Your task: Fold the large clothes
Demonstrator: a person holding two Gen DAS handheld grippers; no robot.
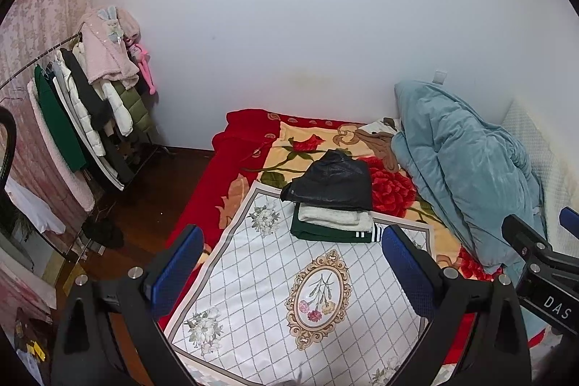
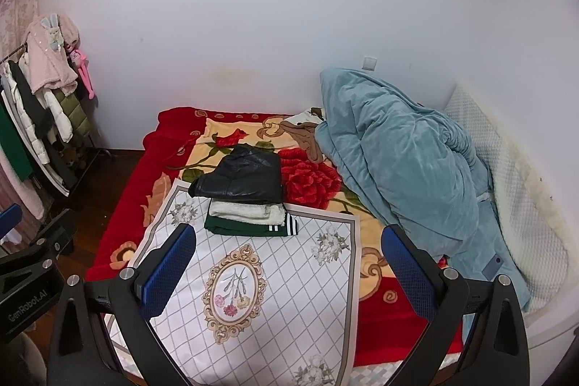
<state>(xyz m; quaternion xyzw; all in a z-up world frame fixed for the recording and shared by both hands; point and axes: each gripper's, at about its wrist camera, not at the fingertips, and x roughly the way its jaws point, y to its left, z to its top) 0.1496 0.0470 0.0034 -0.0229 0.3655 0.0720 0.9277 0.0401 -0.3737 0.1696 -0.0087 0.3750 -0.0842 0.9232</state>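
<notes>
A stack of folded clothes sits on the bed: a black leather garment (image 1: 334,181) (image 2: 244,179) on top, a cream one (image 1: 334,217) (image 2: 246,210) under it, a dark green one with white stripes (image 1: 336,234) (image 2: 253,228) at the bottom. The stack rests on the far edge of a white patterned cloth (image 1: 289,295) (image 2: 253,295) spread flat. My left gripper (image 1: 293,263) is open and empty above the cloth. My right gripper (image 2: 289,263) is open and empty above the cloth; it also shows in the left wrist view (image 1: 535,234).
A red floral blanket (image 1: 249,136) (image 2: 173,129) covers the bed. A bunched teal quilt (image 1: 466,169) (image 2: 401,169) lies at the right against the wall. A clothes rack (image 1: 83,104) (image 2: 39,104) with hanging coats stands at the left over dark wood floor (image 1: 159,183).
</notes>
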